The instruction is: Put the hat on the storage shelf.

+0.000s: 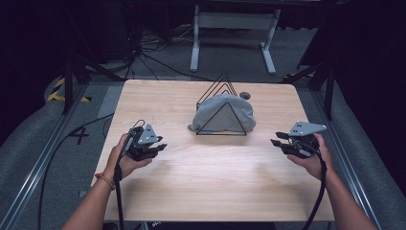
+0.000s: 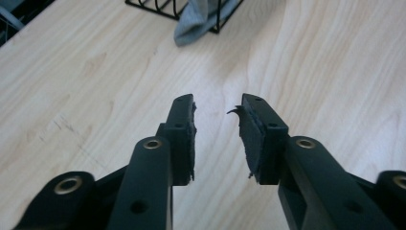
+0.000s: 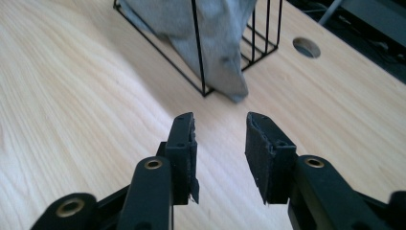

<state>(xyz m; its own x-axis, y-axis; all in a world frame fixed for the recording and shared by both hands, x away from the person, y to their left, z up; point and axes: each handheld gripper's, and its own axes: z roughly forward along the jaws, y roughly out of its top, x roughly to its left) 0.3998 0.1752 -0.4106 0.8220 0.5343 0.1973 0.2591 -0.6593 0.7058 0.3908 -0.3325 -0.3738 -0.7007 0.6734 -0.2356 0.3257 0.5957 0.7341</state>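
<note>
While both forearms come in from the bottom edge of the high view, the left gripper sits at the lower left of the wooden table and the right gripper at the lower right, each aimed inward toward the centre. Seen in the left gripper view, the left gripper's jaws stand partly apart with only bare wood between them; a frayed scrap of padding curls off the right-hand pad. The right gripper, in its own view, is likewise partly spread and holds nothing. Farther back, just above the middle of the high view, a grey cloth is draped in a black wire rack of triangular frames. The rack's long axis runs from near to far, its row of triangles receding toward the table's back edge, peaks pointing up. The cloth bulges out sideways, a corner spilling onto the wood at the rack's lower left. Just beyond the rack, a round hole pierces the tabletop.
</note>
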